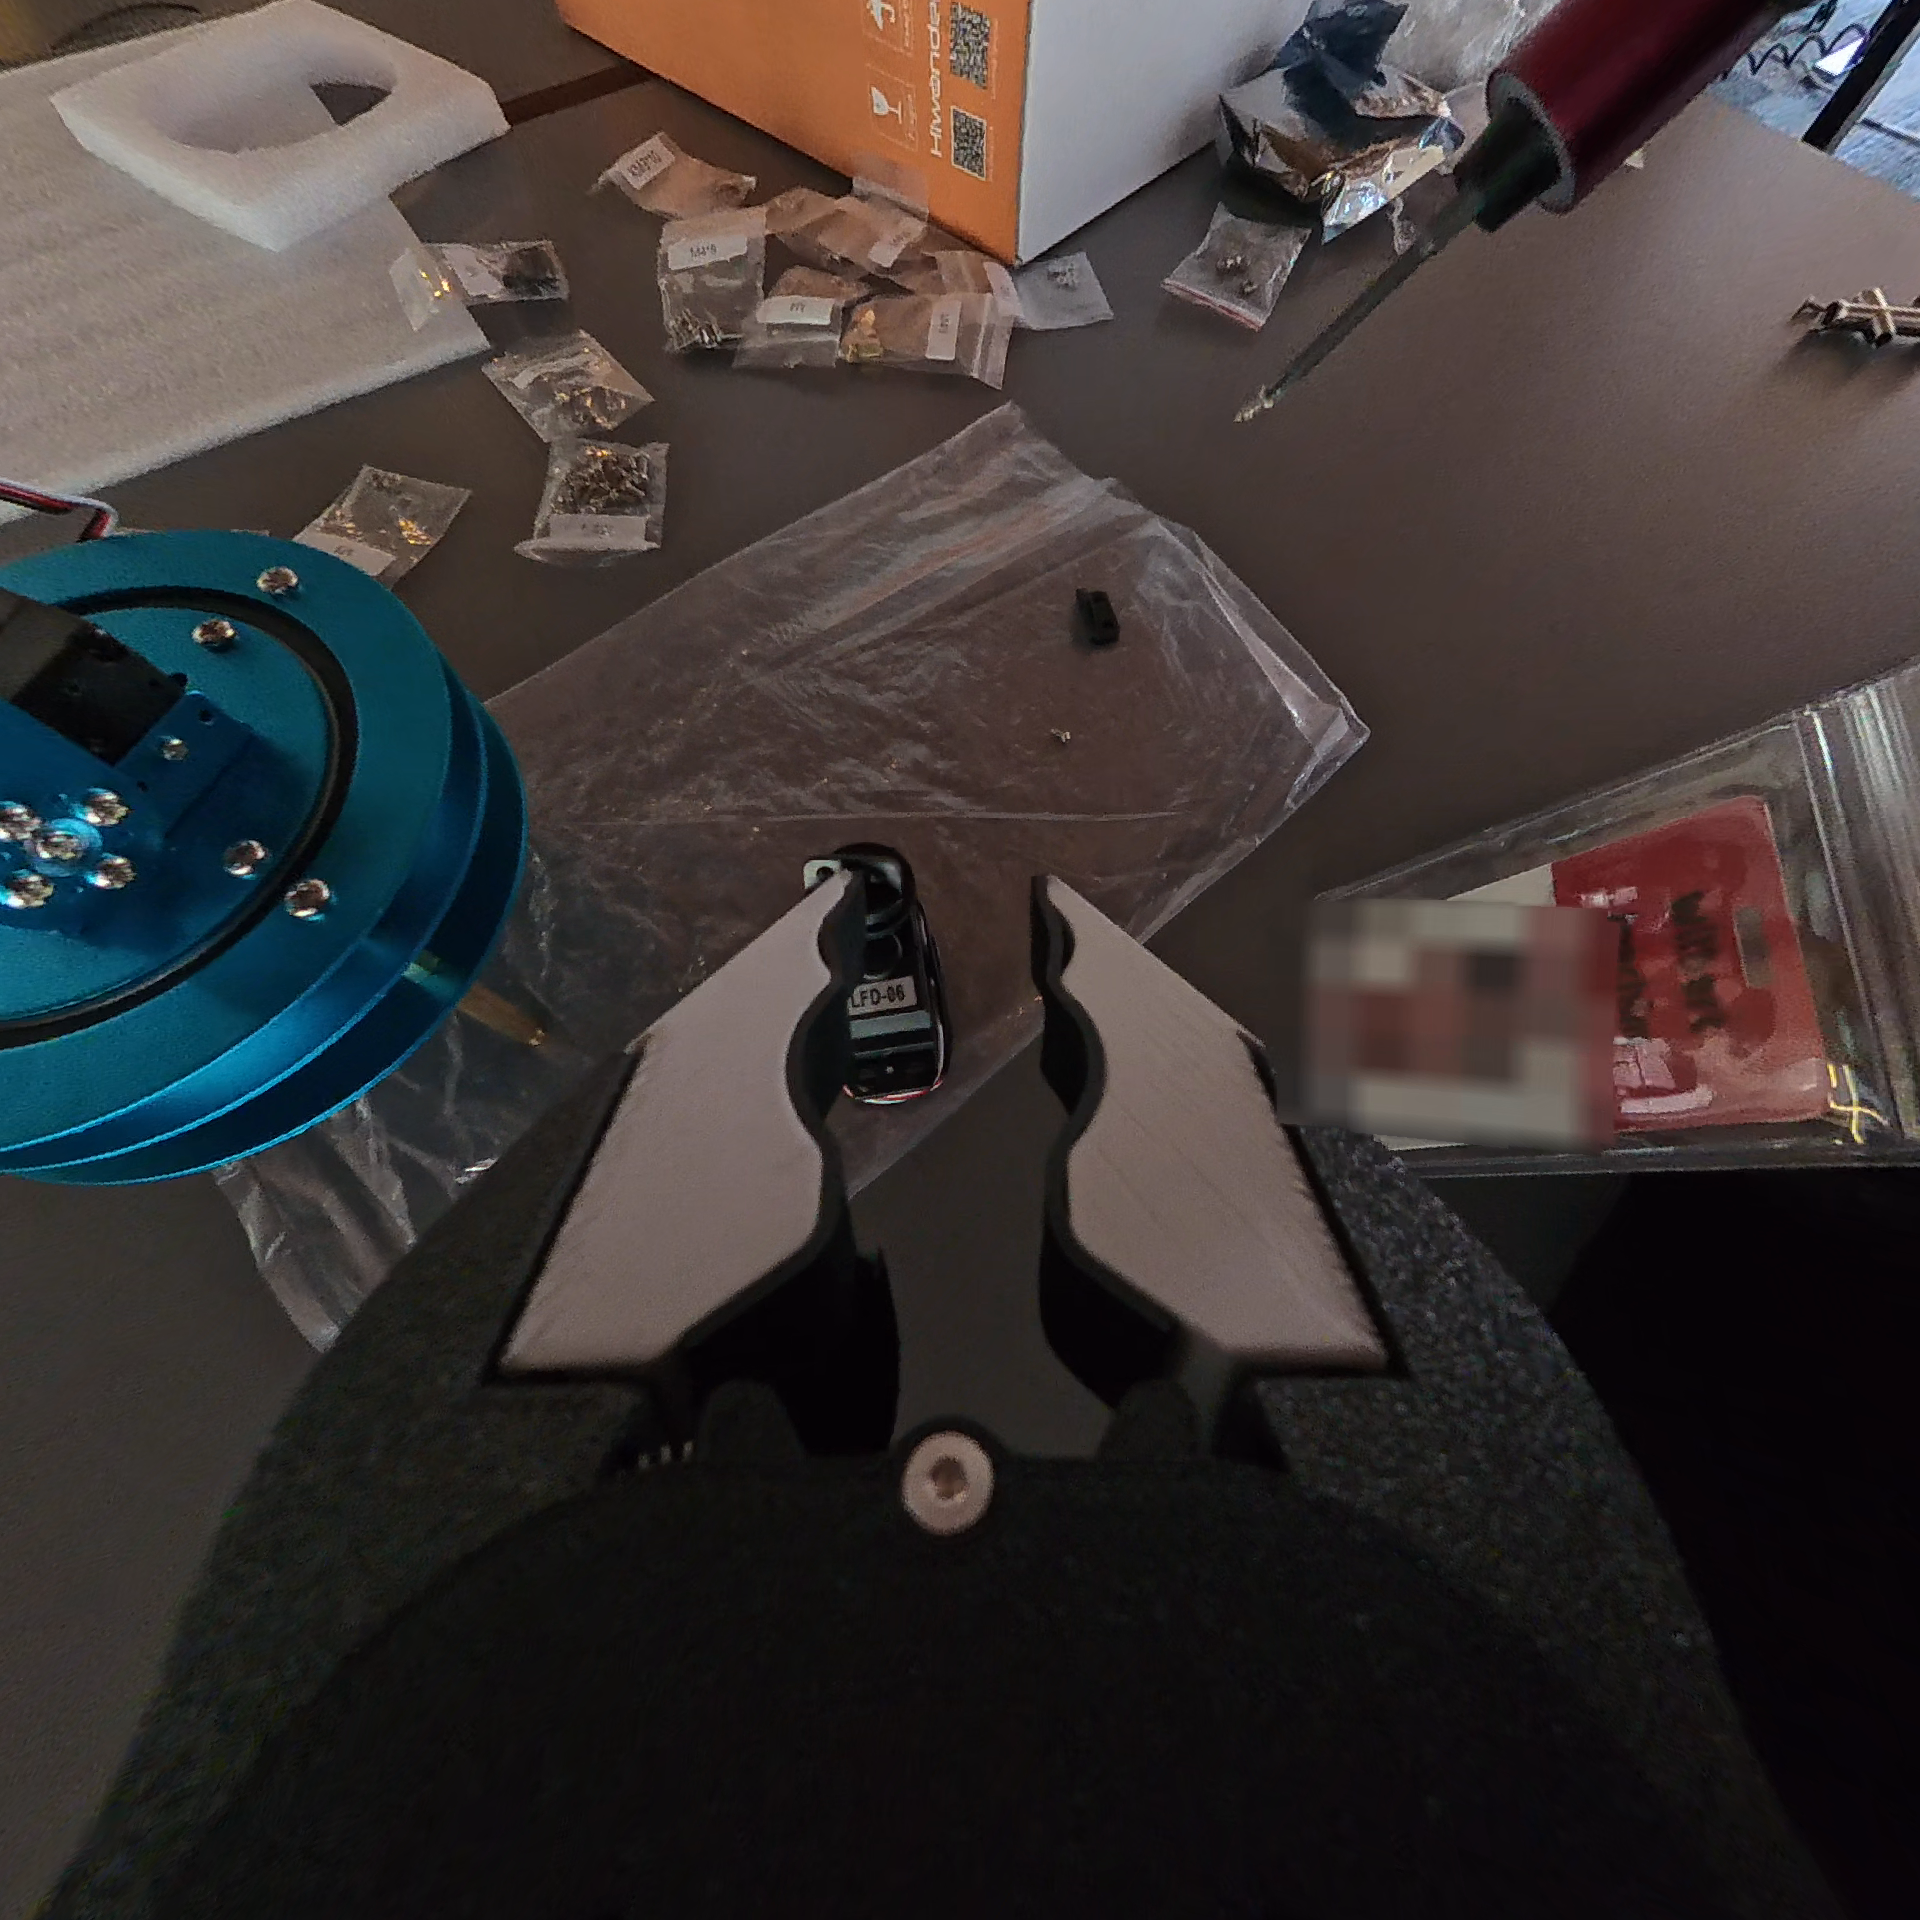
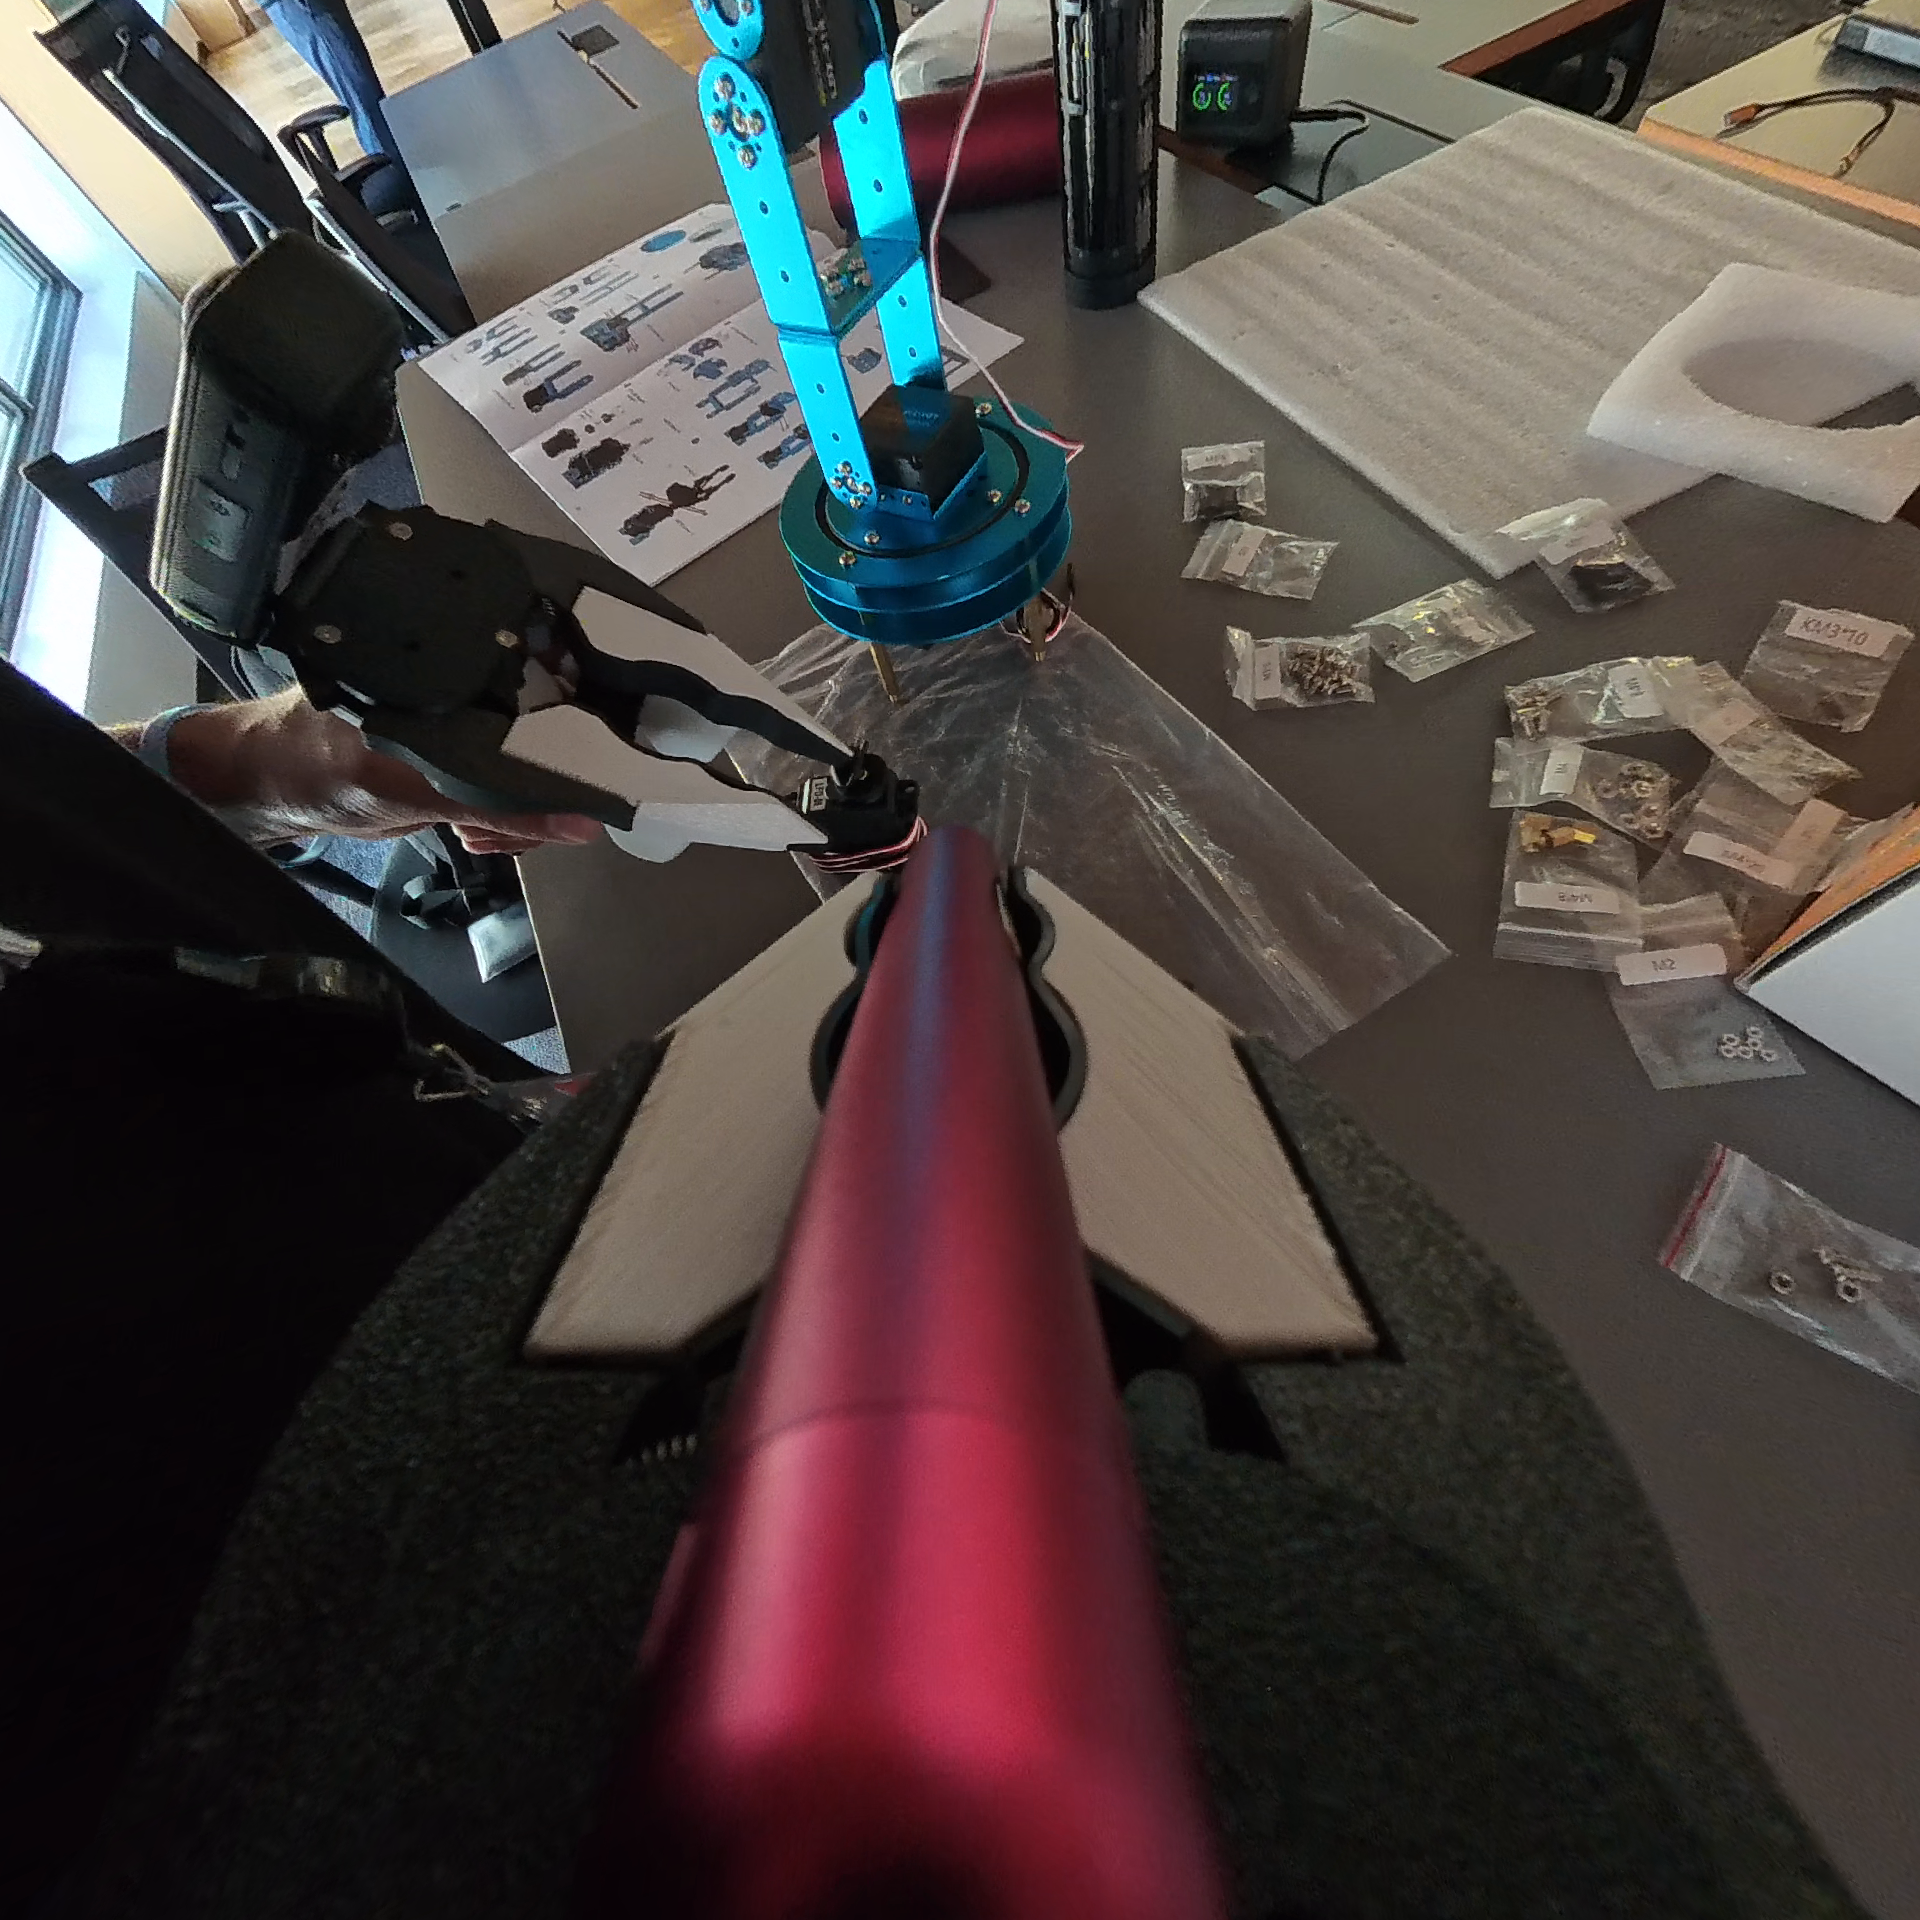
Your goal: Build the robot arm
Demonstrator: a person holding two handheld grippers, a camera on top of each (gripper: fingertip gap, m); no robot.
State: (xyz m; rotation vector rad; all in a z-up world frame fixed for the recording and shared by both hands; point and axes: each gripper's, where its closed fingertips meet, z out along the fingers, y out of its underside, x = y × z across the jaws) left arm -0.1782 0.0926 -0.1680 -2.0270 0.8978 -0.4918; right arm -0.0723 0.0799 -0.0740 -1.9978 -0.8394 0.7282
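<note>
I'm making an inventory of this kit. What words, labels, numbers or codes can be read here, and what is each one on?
I leave the wording itself unquoted; these things bear writing.
Orange box: white print, symbols and square codes.
Small bags: white stickers.
Black motor: white label.
Red card in a clear bag: dark print.
Booklet: too small to read.

A dark grey-brown table carries a large clear plastic bag near its middle, with a blue round metal base standing on brass legs just beyond. Small clear zip bags of screws lie scattered toward the far right, beside white foam sheeting and an orange-and-white cardboard box.
</note>
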